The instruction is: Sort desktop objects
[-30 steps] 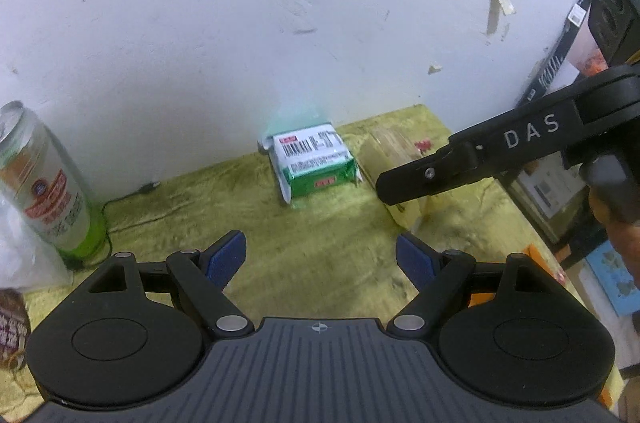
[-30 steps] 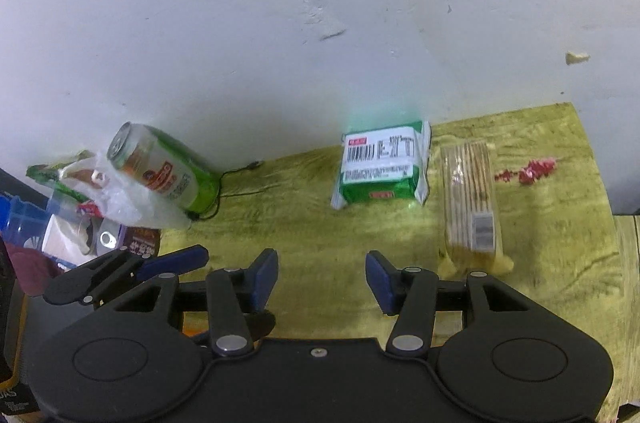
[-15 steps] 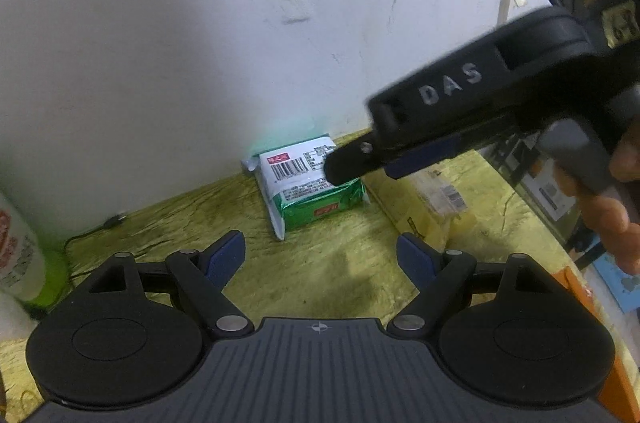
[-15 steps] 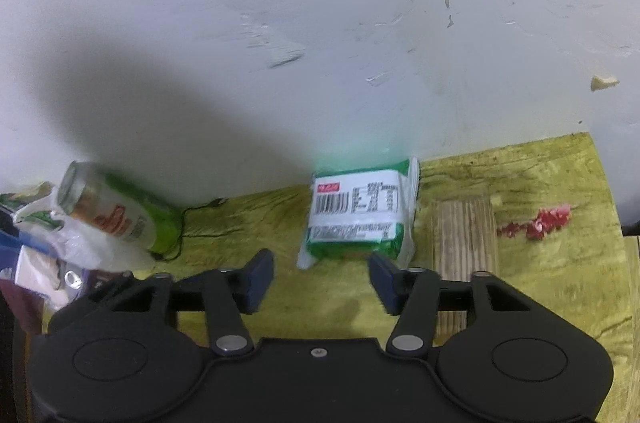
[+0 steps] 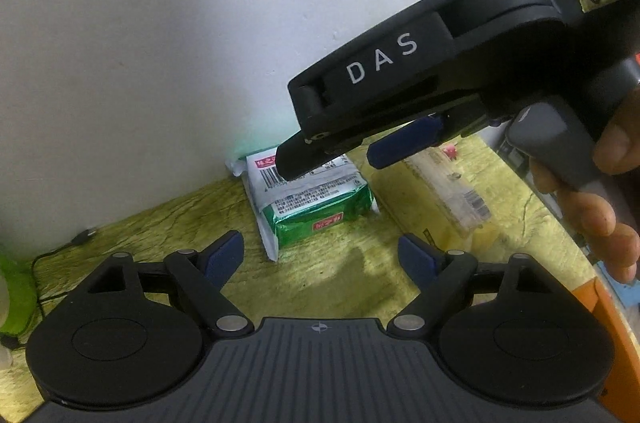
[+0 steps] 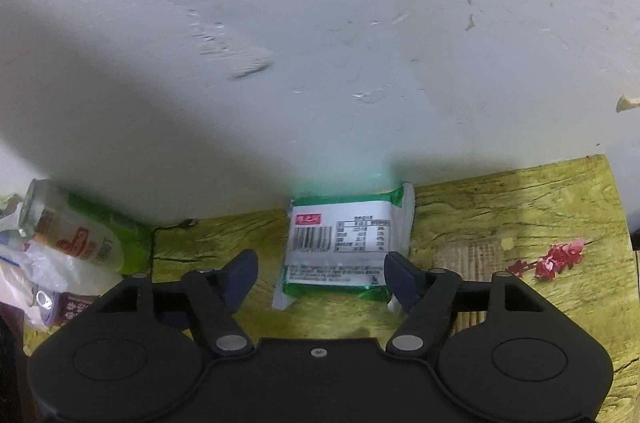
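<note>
A green and white snack packet [image 6: 344, 243] lies flat on the yellow-green wooden table [image 6: 520, 199] against the white wall. My right gripper [image 6: 320, 275] hovers just above it with its jaws opening. The packet's near end sits between the fingers, and the pads do not press on it. In the left wrist view the right gripper [image 5: 348, 153] hangs over the packet [image 5: 316, 207], held by a hand [image 5: 600, 191]. My left gripper [image 5: 320, 255] stands open and empty, a little short of the packet. A clear pack of crackers [image 5: 452, 191] lies to the packet's right.
A green drink can [image 6: 76, 235] leans at the left among a plastic bag [image 6: 36, 271] and a dark can [image 6: 52, 303]. Red scraps [image 6: 556, 259] lie at the right. A black cable [image 5: 64, 251] runs along the wall. The cracker pack [image 6: 468, 255] is partly behind my right finger.
Both grippers have come closer to the wall and lower, towards the green packet. The right gripper's jaws have widened and now straddle the packet's near end.
</note>
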The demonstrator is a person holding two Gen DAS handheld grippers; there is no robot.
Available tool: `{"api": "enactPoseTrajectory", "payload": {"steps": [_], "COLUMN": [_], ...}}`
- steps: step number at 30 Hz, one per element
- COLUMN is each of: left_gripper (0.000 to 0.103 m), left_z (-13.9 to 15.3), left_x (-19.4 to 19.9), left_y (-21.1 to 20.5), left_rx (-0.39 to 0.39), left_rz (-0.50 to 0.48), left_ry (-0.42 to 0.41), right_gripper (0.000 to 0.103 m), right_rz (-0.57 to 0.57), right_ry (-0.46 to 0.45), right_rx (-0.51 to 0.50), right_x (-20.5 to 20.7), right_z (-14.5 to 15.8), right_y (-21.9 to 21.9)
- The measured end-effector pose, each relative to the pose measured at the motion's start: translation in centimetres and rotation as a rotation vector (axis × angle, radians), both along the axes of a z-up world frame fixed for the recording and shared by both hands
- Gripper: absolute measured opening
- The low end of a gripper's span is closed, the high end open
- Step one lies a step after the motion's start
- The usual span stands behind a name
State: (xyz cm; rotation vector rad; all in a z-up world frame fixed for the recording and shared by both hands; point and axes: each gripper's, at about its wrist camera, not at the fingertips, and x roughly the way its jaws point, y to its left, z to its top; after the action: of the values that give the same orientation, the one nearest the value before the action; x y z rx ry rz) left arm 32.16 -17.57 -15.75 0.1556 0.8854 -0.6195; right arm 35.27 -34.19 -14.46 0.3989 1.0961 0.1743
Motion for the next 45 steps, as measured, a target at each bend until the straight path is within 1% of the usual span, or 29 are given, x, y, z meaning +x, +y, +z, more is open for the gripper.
{"api": "enactPoseTrajectory", "payload": {"steps": [8,10,12,13,16,21,27,32,36,45], "left_gripper": [0.088,0.088,0.088,0.088,0.088,0.090,0.093,0.094,0.094,0.094], "left_z": [-1.0,-1.1,-1.3,-1.4,-1.7,-2.0,-2.0,-2.0,-2.5,-3.0], "left_x": [0.5,0.6,0.6,0.7,0.8,0.6,0.3,0.0,0.5,0.0], "left_y": [-0.6,-0.8,-0.9,-1.0,-1.2,-1.3,-1.3,-1.0,-1.6,-2.0], "left_rx": [-0.005,-0.005,-0.005,-0.006,-0.002,-0.002,0.005,0.006,0.009,0.013], "left_rz": [-0.005,-0.009,-0.011,-0.010,-0.011,-0.018,-0.013,-0.017,-0.026,-0.048], "left_ry": [0.011,0.014,0.017,0.019,0.031,0.035,0.044,0.061,0.072,0.099], "right_gripper": [0.078,0.078,0.079,0.081,0.084,0.085,0.085,0.085,0.085,0.085], "right_rz": [-0.017,-0.025,-0.030,-0.032,-0.036,-0.045,-0.056,-0.052,-0.054,-0.046], "right_ry": [0.040,0.054,0.068,0.070,0.073,0.078,0.087,0.071,0.061,0.021], "right_rx": [-0.015,-0.015,-0.001,0.003,0.009,0.047,0.126,0.180,0.221,0.288], "right_x": [1.0,1.3,1.6,1.7,1.9,1.8,1.3,0.9,0.4,-0.5], "right_z": [-1.0,-1.3,-1.6,-1.7,-1.7,-1.7,-1.5,-1.0,-0.5,0.9], "right_y": [0.3,0.4,0.4,0.5,0.7,0.4,-0.2,-0.7,-1.1,-1.2]}}
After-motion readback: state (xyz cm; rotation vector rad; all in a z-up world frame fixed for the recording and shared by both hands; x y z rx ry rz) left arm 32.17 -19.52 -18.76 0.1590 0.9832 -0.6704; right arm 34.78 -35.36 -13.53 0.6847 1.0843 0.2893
